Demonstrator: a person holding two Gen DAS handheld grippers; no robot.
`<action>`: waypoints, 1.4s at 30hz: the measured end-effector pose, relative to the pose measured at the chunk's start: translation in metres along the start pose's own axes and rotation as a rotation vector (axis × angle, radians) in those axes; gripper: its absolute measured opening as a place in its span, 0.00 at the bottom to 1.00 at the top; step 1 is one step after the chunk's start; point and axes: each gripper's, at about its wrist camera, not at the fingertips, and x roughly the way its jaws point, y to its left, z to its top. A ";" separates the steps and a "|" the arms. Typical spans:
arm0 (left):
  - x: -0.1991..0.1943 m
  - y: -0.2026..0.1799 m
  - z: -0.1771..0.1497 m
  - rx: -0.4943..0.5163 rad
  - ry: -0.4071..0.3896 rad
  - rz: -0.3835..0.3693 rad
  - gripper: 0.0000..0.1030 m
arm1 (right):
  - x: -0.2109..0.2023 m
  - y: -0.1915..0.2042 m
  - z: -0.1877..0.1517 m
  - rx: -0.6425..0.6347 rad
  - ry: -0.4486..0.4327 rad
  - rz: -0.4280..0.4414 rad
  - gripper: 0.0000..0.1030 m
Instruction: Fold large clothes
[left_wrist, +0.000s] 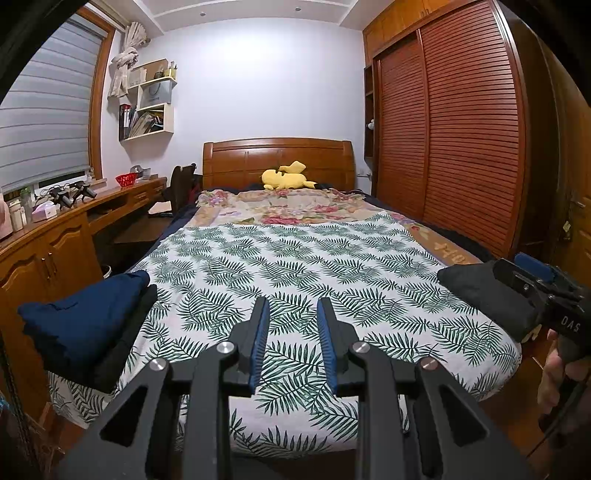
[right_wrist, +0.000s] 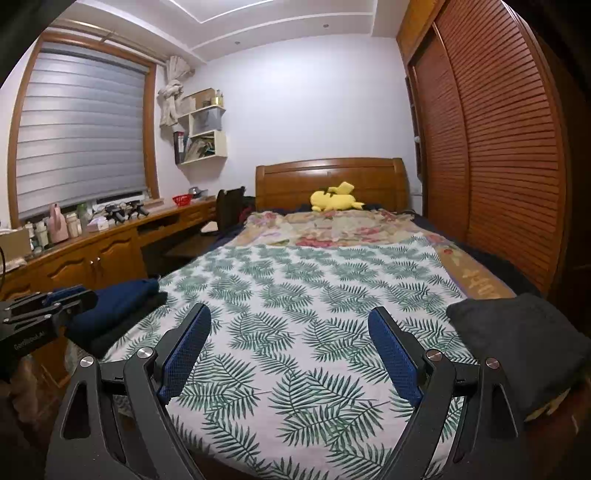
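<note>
A folded navy garment (left_wrist: 85, 314) lies on a folded black one at the bed's near left corner; it also shows in the right wrist view (right_wrist: 118, 306). A folded black garment (left_wrist: 487, 295) lies at the near right corner, also in the right wrist view (right_wrist: 517, 336). My left gripper (left_wrist: 293, 306) hovers over the leaf-print sheet (left_wrist: 295, 266) at the foot of the bed, jaws narrowly open and empty. My right gripper (right_wrist: 290, 317) is wide open and empty above the same sheet (right_wrist: 314, 295); it also shows at the right edge of the left wrist view (left_wrist: 532, 273).
A yellow plush toy (left_wrist: 286, 177) lies by the wooden headboard (left_wrist: 277, 155). A floral blanket (left_wrist: 288, 206) covers the far half of the bed. A wooden desk (left_wrist: 74, 229) runs along the left wall. A slatted wardrobe (left_wrist: 450, 140) stands on the right.
</note>
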 end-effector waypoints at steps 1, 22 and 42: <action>0.000 0.000 0.000 0.000 0.000 0.001 0.25 | 0.000 0.000 0.000 0.000 0.000 0.000 0.86; -0.005 0.000 -0.001 0.008 -0.011 0.011 0.25 | -0.001 0.004 -0.001 -0.004 0.001 -0.002 0.86; -0.005 -0.001 -0.002 0.009 -0.009 0.009 0.26 | -0.001 0.004 -0.001 -0.005 0.000 -0.002 0.86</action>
